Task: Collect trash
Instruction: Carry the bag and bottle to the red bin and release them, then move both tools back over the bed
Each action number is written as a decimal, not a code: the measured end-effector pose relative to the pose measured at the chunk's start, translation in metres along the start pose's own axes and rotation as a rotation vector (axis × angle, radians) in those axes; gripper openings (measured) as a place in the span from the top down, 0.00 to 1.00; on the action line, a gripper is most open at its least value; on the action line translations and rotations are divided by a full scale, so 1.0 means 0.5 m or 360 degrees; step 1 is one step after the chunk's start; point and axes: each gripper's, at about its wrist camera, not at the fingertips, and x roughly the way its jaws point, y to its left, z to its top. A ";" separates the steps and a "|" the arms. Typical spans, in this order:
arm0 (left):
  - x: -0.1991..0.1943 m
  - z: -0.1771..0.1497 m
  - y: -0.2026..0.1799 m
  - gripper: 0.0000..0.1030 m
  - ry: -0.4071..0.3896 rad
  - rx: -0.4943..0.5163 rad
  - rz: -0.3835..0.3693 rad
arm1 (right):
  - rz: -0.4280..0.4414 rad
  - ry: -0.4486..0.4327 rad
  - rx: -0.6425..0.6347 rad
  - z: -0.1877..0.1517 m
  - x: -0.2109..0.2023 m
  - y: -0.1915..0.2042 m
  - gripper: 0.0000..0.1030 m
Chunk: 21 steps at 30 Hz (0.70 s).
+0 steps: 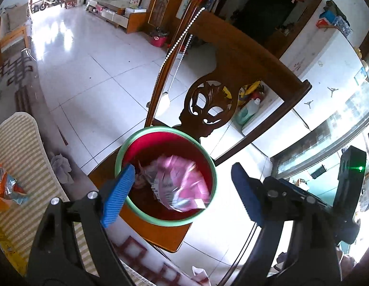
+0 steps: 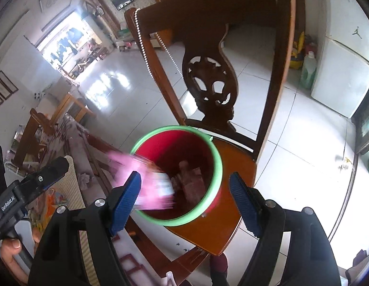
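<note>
A red bucket with a green rim (image 1: 203,150) (image 2: 216,155) stands on a wooden chair seat (image 2: 234,226). A pink and white wrapper (image 1: 182,186) is in the bucket mouth; in the right wrist view it is a motion-blurred pink streak (image 2: 151,186) at the bucket's left rim, free of any fingers. More crumpled trash (image 2: 189,178) lies at the bucket's bottom. My left gripper (image 1: 182,195) is open over the bucket. My right gripper (image 2: 185,197) is open over the bucket too. An orange and blue wrapper (image 1: 6,186) lies on the striped table mat (image 1: 22,143).
The carved wooden chair back (image 1: 232,71) (image 2: 208,47) rises behind the bucket. The table edge with a glass top (image 1: 141,250) is below the grippers. A crumpled grey tissue (image 1: 62,166) lies by the mat. A white fridge (image 2: 344,71) and bottles (image 2: 308,69) stand on the tiled floor.
</note>
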 end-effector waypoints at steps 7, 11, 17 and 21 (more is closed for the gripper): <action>-0.067 -0.068 0.065 0.22 -0.0003 -0.0205 0.0119 | 0.0077 0.0050 -0.0109 -0.004 0.026 0.060 0.28; -0.124 -0.121 0.123 0.21 -0.0035 -0.0356 0.0206 | 0.0143 0.0112 -0.0224 -0.017 0.053 0.134 0.28; -0.229 -0.201 0.236 0.21 -0.0117 -0.0511 0.0448 | 0.0240 0.0189 -0.0423 -0.057 0.083 0.254 0.28; -0.300 -0.260 0.324 0.21 -0.0171 -0.0689 0.0562 | 0.0283 0.0244 -0.0543 -0.097 0.098 0.335 0.28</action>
